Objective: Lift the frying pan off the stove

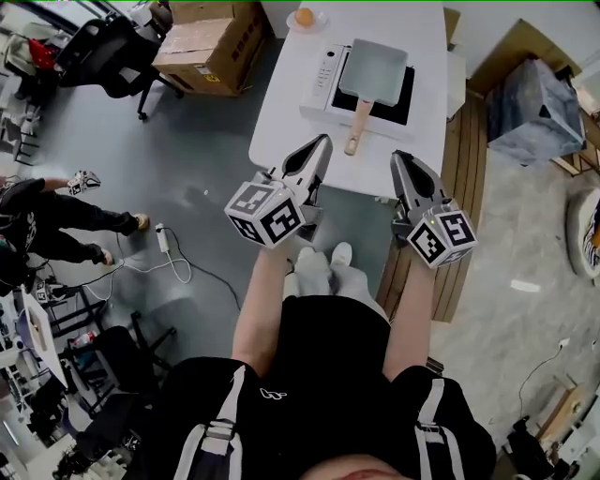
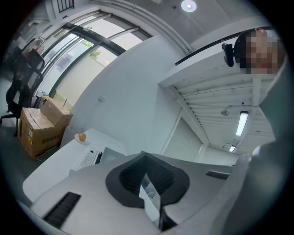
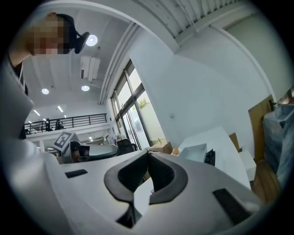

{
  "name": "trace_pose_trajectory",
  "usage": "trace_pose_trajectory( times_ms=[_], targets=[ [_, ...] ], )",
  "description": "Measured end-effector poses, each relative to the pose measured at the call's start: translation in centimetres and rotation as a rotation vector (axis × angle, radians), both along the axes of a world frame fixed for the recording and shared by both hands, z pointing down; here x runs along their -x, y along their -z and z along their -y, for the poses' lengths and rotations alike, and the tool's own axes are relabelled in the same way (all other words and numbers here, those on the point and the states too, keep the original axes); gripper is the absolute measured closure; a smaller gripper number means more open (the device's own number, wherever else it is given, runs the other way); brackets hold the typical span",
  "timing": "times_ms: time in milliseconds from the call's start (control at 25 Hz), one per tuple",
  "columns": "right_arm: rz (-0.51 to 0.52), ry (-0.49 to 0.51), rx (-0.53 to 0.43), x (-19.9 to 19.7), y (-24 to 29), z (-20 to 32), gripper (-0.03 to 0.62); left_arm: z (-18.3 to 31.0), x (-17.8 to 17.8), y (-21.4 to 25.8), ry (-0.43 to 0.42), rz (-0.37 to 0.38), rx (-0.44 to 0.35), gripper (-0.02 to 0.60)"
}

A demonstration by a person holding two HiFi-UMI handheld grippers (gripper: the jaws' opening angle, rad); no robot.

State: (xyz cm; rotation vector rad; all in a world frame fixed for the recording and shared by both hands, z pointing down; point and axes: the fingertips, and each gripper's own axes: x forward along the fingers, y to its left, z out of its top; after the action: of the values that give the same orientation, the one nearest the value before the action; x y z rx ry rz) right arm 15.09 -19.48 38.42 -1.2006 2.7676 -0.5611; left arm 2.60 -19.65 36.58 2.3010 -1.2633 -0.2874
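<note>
A square grey frying pan (image 1: 375, 72) with a wooden handle (image 1: 357, 127) rests on the black-topped stove (image 1: 365, 84) on a white table (image 1: 291, 122). My left gripper (image 1: 324, 141) hovers shut and empty near the table's front edge, left of the handle. To the right of the handle, my right gripper (image 1: 397, 157) is also shut and empty, at the same edge. In the left gripper view the stove (image 2: 94, 158) shows beyond the closed jaws. The pan (image 3: 196, 153) appears in the right gripper view past that gripper's closed jaws.
An egg on a small dish (image 1: 305, 17) sits at the table's far left corner. Cardboard boxes (image 1: 211, 42) and an office chair (image 1: 108, 52) stand to the left. Wooden boards (image 1: 466, 159) run along the table's right. A seated person (image 1: 47, 220) is at far left.
</note>
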Motion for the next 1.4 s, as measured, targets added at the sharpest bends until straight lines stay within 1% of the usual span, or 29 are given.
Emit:
trace_pose_trajectory(
  times_ms=[80, 160, 320, 400, 480, 560, 640, 720, 840, 1000, 1040, 1120, 1320, 1400],
  targets=[
    [0.012, -0.020, 0.032, -1.1, -1.1, 0.7, 0.594, 0.2, -0.6, -1.3, -0.029, -0.009, 0.027, 0.580],
    [0.021, -0.029, 0.060, -1.6, -2.2, 1.4, 0.594, 0.4, -1.2, -2.3, -0.064, -0.025, 0.032, 0.580],
    [0.002, 0.011, 0.082, -0.7, -3.7, 2.6, 0.594, 2.1, -1.8, -3.8, -0.096, -0.040, 0.042, 0.580],
    [-0.004, 0.059, 0.103, 0.1, -4.2, 3.1, 0.594, 3.0, -1.8, -4.2, -0.115, -0.020, 0.044, 0.580],
    [0.014, 0.099, 0.135, 0.6, -4.6, 3.8, 0.594, 4.0, -1.5, -4.4, -0.137, 0.016, 0.032, 0.578],
    [0.039, 0.110, 0.162, 0.9, -4.9, 4.7, 0.594, 4.9, -0.7, -4.9, -0.157, 0.053, 0.035, 0.578],
    [0.052, 0.106, 0.183, 1.2, -5.6, 5.5, 0.594, 5.5, -0.1, -6.1, -0.185, 0.078, 0.067, 0.578],
    [0.061, 0.103, 0.205, 1.4, -6.3, 6.1, 0.594, 5.6, -0.1, -7.5, -0.230, 0.082, 0.109, 0.506],
    [0.052, 0.127, 0.250, 2.4, -7.6, 7.1, 0.593, 5.8, -0.6, -9.6, -0.307, 0.063, 0.168, 0.476],
    [0.024, 0.157, 0.286, 3.6, -9.3, 7.7, 0.592, 6.4, -1.5, -11.9, -0.395, 0.035, 0.228, 0.409],
    [0.022, 0.166, 0.297, 3.9, -9.7, 7.7, 0.592, 6.5, -1.7, -12.4, -0.409, 0.028, 0.237, 0.407],
    [0.015, 0.187, 0.320, 4.4, -10.5, 7.8, 0.498, 6.9, -1.8, -13.4, -0.420, 0.016, 0.253, 0.407],
    [-0.008, 0.178, 0.366, 4.5, -12.5, 8.5, 0.491, 7.7, -1.9, -15.3, -0.449, -0.004, 0.299, 0.401],
    [-0.007, 0.162, 0.387, 4.3, -13.3, 8.8, 0.491, 7.8, -2.1, -15.9, -0.470, -0.017, 0.314, 0.292]
  ],
)
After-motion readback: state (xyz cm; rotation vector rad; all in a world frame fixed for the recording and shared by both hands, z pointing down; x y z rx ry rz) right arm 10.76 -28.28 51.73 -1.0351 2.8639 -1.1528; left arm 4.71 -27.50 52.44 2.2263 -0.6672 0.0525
